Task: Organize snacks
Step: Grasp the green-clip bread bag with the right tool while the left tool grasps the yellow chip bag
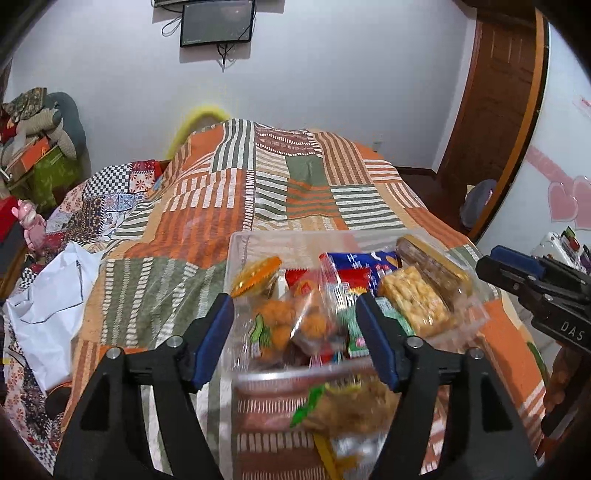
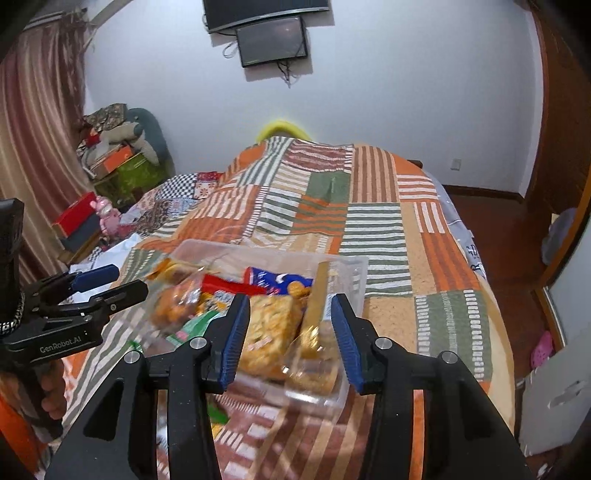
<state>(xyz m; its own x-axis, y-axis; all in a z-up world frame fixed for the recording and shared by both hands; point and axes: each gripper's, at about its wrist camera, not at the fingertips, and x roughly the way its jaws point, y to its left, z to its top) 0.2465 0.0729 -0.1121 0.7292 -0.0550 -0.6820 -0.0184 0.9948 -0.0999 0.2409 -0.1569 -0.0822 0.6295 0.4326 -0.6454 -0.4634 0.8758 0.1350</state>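
A bedroom, with a patchwork bedspread (image 1: 295,177) in orange and green stripes over the bed, a dark screen (image 1: 217,23) on the white wall. The left hand-held gripper (image 1: 295,334) has its blue pads apart, nothing pinched, over the near rim of a clear plastic bin (image 1: 258,240) packed with snack packets. The right hand-held gripper (image 2: 290,338) also stands apart, straddling a clear clamshell of pastry (image 2: 314,373) that leans on the bin's near edge. One green-trimmed snack bag (image 1: 340,410) lies on the bedspread just outside. That clamshell looks poorly seated; on soft bedding a nudge could tip it out, and a hard squeeze would crack it.
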